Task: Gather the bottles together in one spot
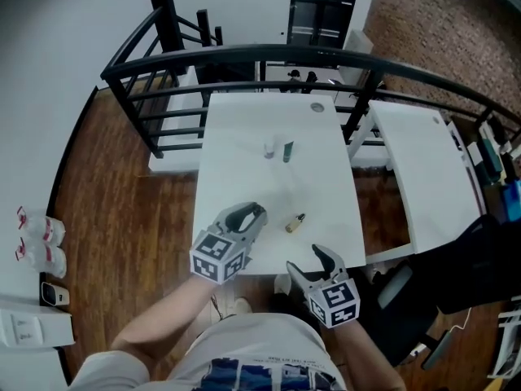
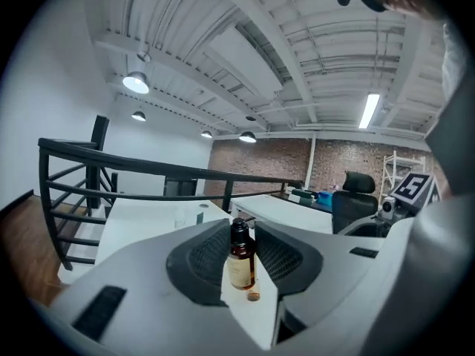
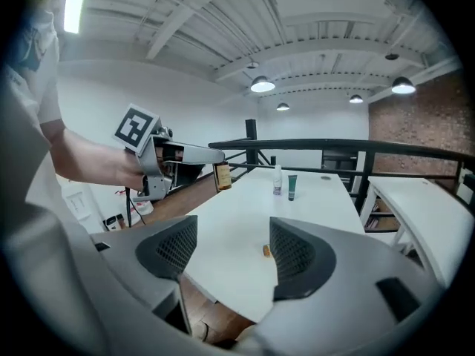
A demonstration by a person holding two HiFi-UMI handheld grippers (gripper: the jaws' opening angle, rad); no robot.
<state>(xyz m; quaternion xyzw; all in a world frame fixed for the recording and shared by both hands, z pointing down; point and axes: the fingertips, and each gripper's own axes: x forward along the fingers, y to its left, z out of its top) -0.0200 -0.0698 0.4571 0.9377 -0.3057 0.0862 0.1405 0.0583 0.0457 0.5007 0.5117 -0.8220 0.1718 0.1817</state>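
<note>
Bottle (image 2: 240, 262): amber, black-capped, pale-labelled

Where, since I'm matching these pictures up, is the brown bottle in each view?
Head view: unseen, hidden inside the left gripper.
Left gripper view: brown bottle upright at centre, clamped between the jaws.
Right gripper view: bottle just left of centre, held by the left gripper.
Shared landmark: the black railing.

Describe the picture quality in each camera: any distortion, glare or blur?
Head view: evenly lit and sharp, though the wide lens bows the black railing into an arc. Left gripper view: fisheye with dark corners; the amber bottle is crisp, the strip light blown out. Right gripper view: same fisheye; ceiling lamps glare.
</note>
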